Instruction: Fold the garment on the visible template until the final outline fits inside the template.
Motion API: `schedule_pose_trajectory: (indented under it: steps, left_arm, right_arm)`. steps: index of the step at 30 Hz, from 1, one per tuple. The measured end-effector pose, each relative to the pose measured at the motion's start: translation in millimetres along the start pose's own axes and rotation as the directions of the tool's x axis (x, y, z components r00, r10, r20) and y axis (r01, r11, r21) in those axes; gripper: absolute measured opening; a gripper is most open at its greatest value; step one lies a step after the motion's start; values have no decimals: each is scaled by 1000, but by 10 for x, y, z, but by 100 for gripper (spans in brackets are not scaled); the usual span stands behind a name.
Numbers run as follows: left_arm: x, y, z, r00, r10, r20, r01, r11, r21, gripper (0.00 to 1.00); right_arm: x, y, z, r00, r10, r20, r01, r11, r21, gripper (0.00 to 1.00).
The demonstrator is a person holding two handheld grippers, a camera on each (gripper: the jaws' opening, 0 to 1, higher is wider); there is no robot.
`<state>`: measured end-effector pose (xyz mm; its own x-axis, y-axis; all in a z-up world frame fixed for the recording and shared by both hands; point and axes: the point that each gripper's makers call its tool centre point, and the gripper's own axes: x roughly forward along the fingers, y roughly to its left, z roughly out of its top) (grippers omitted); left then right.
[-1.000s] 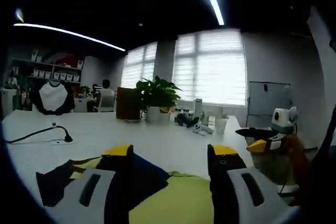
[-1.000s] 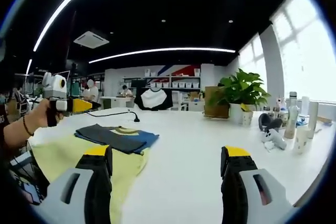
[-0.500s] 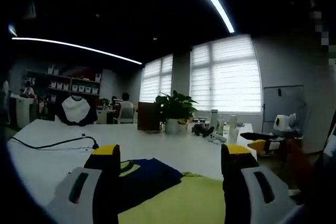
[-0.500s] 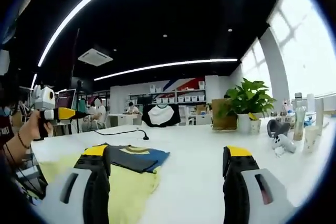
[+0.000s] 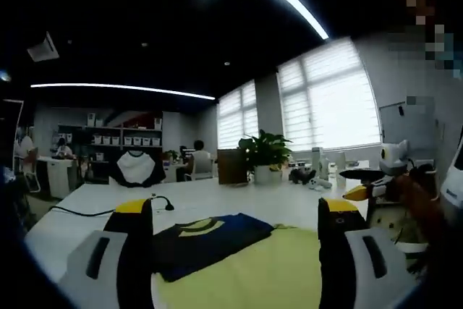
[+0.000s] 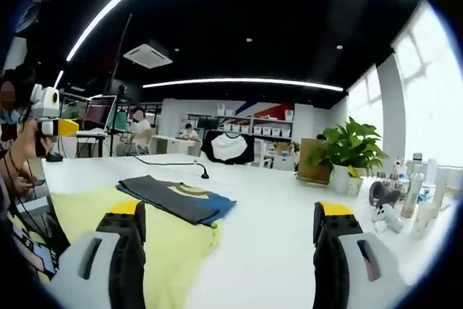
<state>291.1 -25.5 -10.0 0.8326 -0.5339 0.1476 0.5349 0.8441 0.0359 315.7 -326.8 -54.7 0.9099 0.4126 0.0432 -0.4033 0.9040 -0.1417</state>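
We see the folded dark navy cloth garment (image 5: 206, 240) lying on the pale yellow flat template sheet (image 5: 253, 276) on the white table (image 6: 282, 222), ahead of our left gripper (image 5: 239, 215) and slightly towards its left jaw, its long axis running across that view. Our right gripper (image 6: 228, 218) finds the garment ahead and well to its left, so we judge the left gripper nearer. Both grippers are raised above the table with jaws wide apart and hold nothing.

Dark navy garment (image 5: 202, 240) with yellow collar, folded flat, lies on the yellow template (image 5: 253, 273) spread on the white counter (image 6: 268, 222), overlapping its far edge.
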Motion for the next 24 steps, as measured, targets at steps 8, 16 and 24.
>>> schedule_pose_trajectory:
  steps: [8,16,24]
  left_arm:
    - [-51,9,56,994,-74,-75,83,989,120,100]
    - [-280,-92,-169,987,-94,-132,112,984,141,98]
    - [-483,-193,-700,951,-136,-276,170,980,102,91]
  right_arm:
    - [12,115,66,999,38,5,-38,999,-6,91]
    - [-59,232,-181,987,100,-127,-106,994,-38,90]
    - [-253,401,-391,956,171,-237,-196,977,-87,90]
